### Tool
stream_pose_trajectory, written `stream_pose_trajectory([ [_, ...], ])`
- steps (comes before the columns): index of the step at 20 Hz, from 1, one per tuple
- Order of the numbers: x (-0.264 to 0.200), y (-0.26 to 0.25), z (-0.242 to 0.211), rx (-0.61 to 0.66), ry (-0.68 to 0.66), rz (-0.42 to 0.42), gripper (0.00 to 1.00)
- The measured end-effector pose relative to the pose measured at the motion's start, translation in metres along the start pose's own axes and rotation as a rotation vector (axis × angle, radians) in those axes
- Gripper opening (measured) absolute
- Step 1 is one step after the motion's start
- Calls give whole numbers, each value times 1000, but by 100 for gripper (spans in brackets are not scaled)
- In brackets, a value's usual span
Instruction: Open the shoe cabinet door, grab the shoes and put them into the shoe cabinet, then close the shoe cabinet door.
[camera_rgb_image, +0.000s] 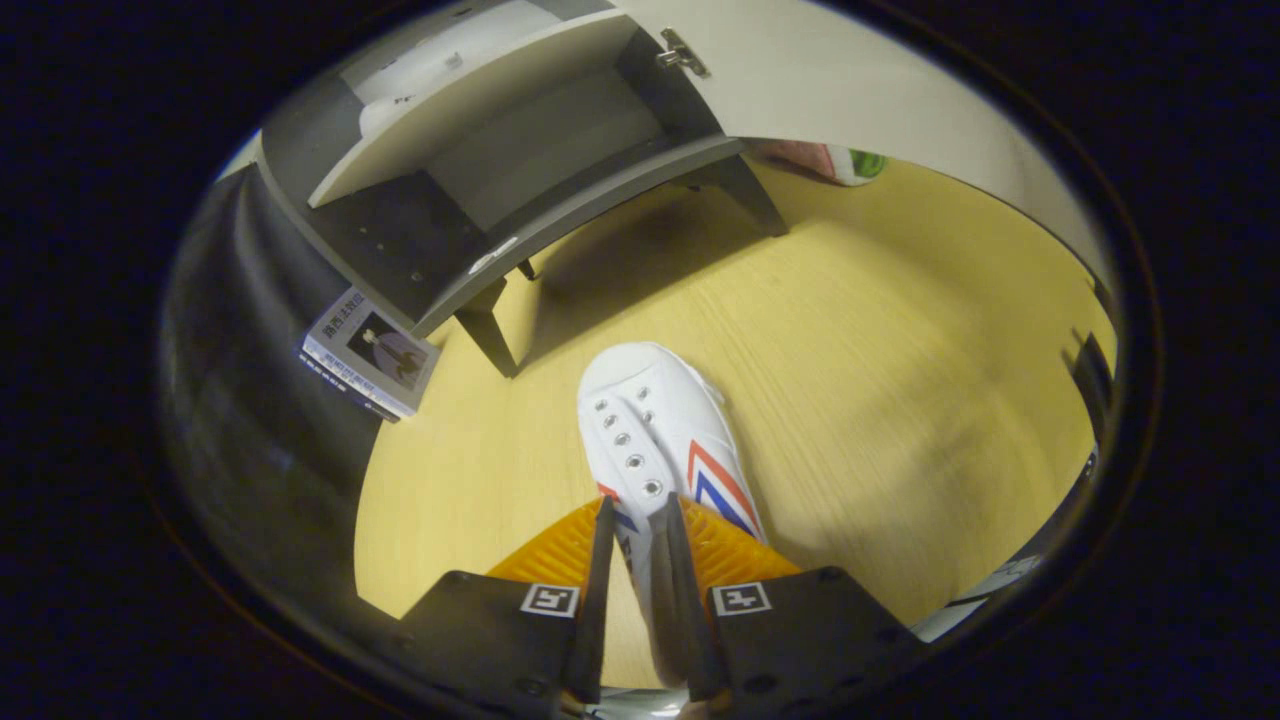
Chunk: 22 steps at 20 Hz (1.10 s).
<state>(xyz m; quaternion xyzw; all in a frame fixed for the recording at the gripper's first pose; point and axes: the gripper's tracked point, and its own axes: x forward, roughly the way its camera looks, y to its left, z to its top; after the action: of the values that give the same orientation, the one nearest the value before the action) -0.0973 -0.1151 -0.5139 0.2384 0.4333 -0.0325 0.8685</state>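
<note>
Between the two fingers of the gripper (640, 520) sits the heel end of a white shoe (655, 440), its toe pointing ahead toward the shoe cabinet (500, 180); both fingers press against the shoe's collar, so the gripper is clenched on it; whether the sole rests on the floor or hangs just above it cannot be told; red and blue stripes mark the shoe's right flank, and metal eyelets with no laces run down its front; the wooden floor (880, 380) lies bare to the right of the shoe and ahead of it, giving open room up to the cabinet's legs; the cabinet stands beyond the toe and to the left, raised on dark legs, its door (850, 90) swung open to the right with a metal hinge (683, 52) at the upper edge, and a pale shelf (470, 100) crosses the dark interior; a book (372, 353) lies at the floor's left edge just beside the cabinet's near leg, its cover writing too small to read; something pink and green (840, 162) lies past the cabinet under the open door.
</note>
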Motion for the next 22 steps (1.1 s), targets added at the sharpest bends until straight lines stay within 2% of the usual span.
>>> stream_pose_trajectory([
  [2,1,0,-1,7,-1,-11,46],
  [9,1,2,-4,52,28,-48,51],
  [14,5,11,2,47,16,-36,54],
  [18,6,28,27,-57,-71,-29,55],
  [22,18,37,27,-152,-29,-28,56],
])
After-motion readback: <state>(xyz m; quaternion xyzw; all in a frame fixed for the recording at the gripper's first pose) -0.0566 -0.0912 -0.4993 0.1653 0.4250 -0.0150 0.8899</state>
